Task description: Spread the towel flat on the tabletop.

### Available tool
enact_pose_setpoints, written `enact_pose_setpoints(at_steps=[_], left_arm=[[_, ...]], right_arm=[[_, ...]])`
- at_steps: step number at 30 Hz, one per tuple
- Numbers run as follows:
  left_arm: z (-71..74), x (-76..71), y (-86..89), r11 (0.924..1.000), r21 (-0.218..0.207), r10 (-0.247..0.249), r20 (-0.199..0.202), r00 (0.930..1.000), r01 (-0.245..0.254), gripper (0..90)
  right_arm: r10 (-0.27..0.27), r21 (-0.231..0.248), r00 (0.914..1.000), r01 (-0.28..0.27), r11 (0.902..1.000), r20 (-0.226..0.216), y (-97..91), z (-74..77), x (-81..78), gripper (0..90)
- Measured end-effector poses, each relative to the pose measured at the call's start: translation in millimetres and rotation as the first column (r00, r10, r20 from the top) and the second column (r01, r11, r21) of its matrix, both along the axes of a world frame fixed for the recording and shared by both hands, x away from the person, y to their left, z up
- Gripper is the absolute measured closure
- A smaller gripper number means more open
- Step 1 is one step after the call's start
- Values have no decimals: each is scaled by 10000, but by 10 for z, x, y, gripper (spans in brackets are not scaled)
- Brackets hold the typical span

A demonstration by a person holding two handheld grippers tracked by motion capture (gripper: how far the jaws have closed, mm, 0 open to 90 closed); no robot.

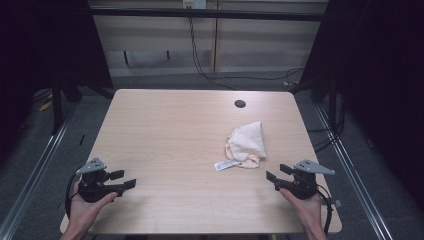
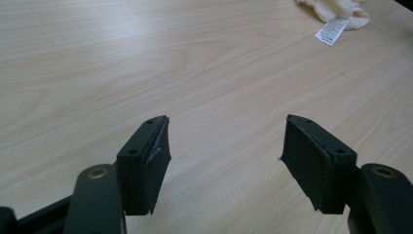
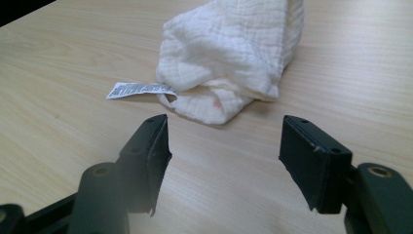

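A crumpled cream cloth (image 1: 247, 142) with a white care label (image 1: 226, 165) lies right of the middle of the wooden table (image 1: 165, 130). My right gripper (image 1: 276, 173) is held open near the front right corner, its jaws pointing at the cloth (image 3: 234, 53) a short way off, nothing between them; the label (image 3: 139, 89) sticks out to the left. My left gripper (image 1: 123, 179) hovers open near the front left corner, far from the cloth (image 2: 336, 9), which sits at the top right of the left gripper view with its label (image 2: 332, 30).
A round cable hole (image 1: 240, 104) sits near the table's far edge. Dark frame posts and black curtains flank the table; cables trail on the floor behind. A hand holds each gripper at the front edge.
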State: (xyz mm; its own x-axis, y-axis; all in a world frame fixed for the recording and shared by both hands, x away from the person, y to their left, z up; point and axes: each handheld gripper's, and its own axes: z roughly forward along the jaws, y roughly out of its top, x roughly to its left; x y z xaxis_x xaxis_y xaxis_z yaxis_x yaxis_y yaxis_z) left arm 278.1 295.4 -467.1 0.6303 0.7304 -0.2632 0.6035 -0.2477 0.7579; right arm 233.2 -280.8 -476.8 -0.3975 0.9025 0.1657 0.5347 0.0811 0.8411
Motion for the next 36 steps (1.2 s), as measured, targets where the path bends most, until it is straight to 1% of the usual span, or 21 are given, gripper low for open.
enact_pose_setpoints(at_steps=[1, 3, 4, 7, 10, 12, 14, 18, 19, 21, 22, 23, 24, 25, 28, 31, 32, 33, 34, 35, 36], left_arm=[[-2, 10, -1, 9999, -139, -99, -57, 9999, 99, 337], [-8, 13, -6, 9998, -80, -174, -59, 9998, 173, 337], [-17, 15, -17, 9993, 255, -283, -55, 9996, 284, 337], [-13, 7, -31, 9993, 198, -323, 1, 9995, 323, 330], [-19, 4, -54, 9991, 237, -360, 5, 9994, 360, 331], [-23, 1, -59, 9989, 234, -403, 16, 9992, 403, 333], [-23, -9, -65, 9992, 187, -346, -19, 9994, 346, 332], [-19, -4, -40, 9993, 235, -298, 101, 9995, 296, 322], [-19, -4, -40, 9993, 235, -298, 101, 9995, 296, 321], [-19, -16, -17, 9996, 184, -195, 57, 9998, 194, 319], [-11, -37, 6, 9996, 181, -208, 74, 9998, 207, 318], [-11, -37, 6, 9996, 181, -208, 74, 9998, 207, 319], [-5, -41, 17, 9998, 165, -152, 151, 9998, 149, 319], [-5, -41, 17, 9998, 165, -152, 151, 9998, 149, 319], [-10, -8, 23, 10000, 67, -26, -15, 10000, 26, 320], [-13, -1, 18, 9999, 62, -118, -23, 9999, 118, 329], [-11, 2, 9, 9999, -7, -170, 22, 9999, 170, 328], [-11, 2, 9, 9999, -7, -170, 22, 9999, 170, 327], [-4, -1, -1, 9994, 88, -336, 115, 9994, 335, 327], [-4, -1, -1, 9994, 88, -336, 115, 9994, 335, 327], [-1, -14, -12, 9993, 17, -381, 124, 9992, 381, 326]], right_arm=[[73, 29, 10000, -73, 10000, -65, 0, -2, 3, 372], [237, -147, 9995, -240, 9996, -208, 2, 0, 3, 413], [265, -240, 9991, -273, 9993, -337, 0, 0, 2, 419], [413, -346, 9985, -425, 9985, -370, -20, -5, 1, 440], [609, -145, 9971, -616, 9980, -445, -20, -7, 19, 451], [747, -309, 9963, -760, 9966, -423, -7, 4, 30, 484], [889, -246, 9953, -899, 9956, -389, 0, 29, 31, 484], [1079, -312, 9932, -1093, 9935, -433, -13, 84, 66, 465], [1143, -184, 9925, -1152, 9932, -432, -19, 95, 83, 459], [1205, -196, 9917, -1214, 9924, -448, -23, 103, 104, 445], [1313, -229, 9895, -1329, 9909, -602, -17, 108, 148, 426], [1313, -229, 9895, -1329, 9909, -602, -17, 108, 148, 426], [1348, -454, 9890, -1376, 9894, -601, -5, 126, 201, 393], [1348, -454, 9890, -1376, 9894, -601, -5, 126, 201, 393], [1582, -547, 9859, -1612, 9854, -548, 16, 207, 310, 391], [1652, -446, 9849, -1676, 9848, -524, 31, 240, 363, 383], [1816, -522, 9818, -1845, 9815, -558, 55, 271, 419, 387], [1816, -522, 9818, -1845, 9815, -558, 55, 271, 419, 387], [1856, -513, 9807, -1887, 9807, -611, 89, 306, 476, 387], [1856, -513, 9807, -1887, 9807, -611, 89, 306, 476, 387], [1976, -573, 9787, -2007, 9780, -555, 144, 355, 522, 387]])
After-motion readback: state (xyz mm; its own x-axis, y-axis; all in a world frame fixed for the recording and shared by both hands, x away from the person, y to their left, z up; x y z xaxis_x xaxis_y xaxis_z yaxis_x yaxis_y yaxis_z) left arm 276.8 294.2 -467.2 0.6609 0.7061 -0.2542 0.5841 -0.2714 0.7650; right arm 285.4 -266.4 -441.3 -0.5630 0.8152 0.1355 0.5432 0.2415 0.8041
